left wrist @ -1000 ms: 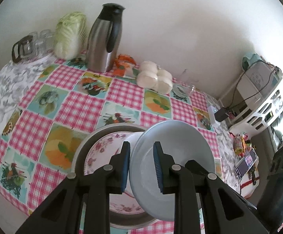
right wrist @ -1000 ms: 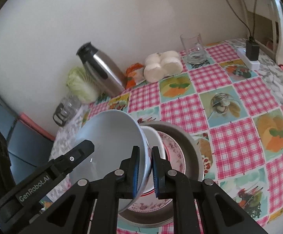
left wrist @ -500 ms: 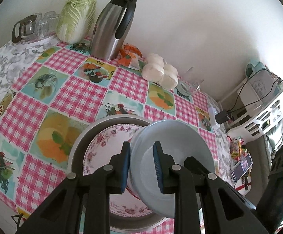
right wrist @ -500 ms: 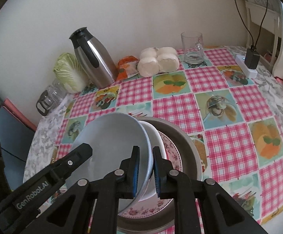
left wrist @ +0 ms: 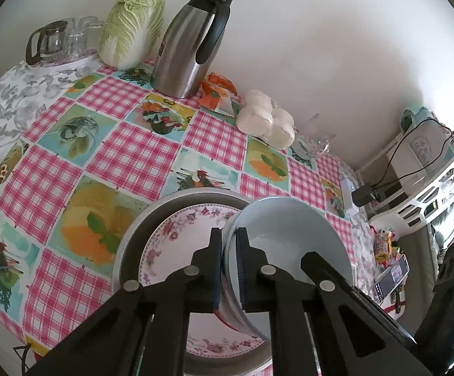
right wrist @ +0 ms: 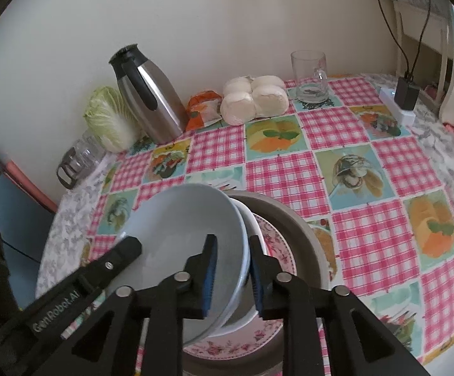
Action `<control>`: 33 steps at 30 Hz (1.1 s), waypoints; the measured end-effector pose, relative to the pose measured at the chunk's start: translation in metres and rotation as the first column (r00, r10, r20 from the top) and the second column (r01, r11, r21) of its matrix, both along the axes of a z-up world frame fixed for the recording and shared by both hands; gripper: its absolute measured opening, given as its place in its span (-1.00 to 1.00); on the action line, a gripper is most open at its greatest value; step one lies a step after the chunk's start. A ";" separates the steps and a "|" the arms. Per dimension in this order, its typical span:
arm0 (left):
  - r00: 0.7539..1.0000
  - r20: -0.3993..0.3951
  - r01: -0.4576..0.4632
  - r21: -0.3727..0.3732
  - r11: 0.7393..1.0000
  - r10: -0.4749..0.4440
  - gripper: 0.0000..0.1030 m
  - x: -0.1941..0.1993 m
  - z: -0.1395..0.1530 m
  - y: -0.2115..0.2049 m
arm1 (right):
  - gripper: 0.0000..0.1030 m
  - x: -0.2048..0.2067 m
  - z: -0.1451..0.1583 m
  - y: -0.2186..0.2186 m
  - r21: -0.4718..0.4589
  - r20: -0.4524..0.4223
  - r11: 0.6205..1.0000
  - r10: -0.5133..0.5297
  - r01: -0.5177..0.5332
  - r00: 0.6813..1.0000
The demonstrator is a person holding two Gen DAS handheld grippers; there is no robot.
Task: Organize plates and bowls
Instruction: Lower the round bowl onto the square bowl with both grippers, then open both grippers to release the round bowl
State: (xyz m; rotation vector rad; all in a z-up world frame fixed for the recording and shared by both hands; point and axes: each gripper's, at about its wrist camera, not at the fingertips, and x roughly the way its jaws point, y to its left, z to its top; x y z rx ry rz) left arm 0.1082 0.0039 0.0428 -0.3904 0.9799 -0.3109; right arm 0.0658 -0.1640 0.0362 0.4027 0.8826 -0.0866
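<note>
The left gripper (left wrist: 228, 266) pinches the rim of the pale blue bowl (left wrist: 292, 244), while the right gripper (right wrist: 230, 277), whose jaws have just been opening, straddles the opposite rim loosely. The bowl hangs tilted over a white bowl (right wrist: 252, 235) on the flowered plate (left wrist: 176, 244) in the grey basin (left wrist: 139, 228); settling it flat appears to remain.

Floral plate (left wrist: 176, 244) half-hidden under bowls (left wrist: 289, 235)
</note>
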 end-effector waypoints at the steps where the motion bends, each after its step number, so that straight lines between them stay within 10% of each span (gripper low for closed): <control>1: 1.000 0.002 0.000 0.003 1.000 0.000 -0.84 0.000 0.000 0.000 | -0.53 0.000 0.000 0.001 -0.001 0.002 1.000 0.000 0.000 1.000; 33: 1.000 0.024 0.001 -0.035 0.999 0.000 -0.71 -0.006 0.008 0.005 | -0.08 -0.011 0.008 -0.020 0.078 0.076 0.996 -0.051 0.045 0.996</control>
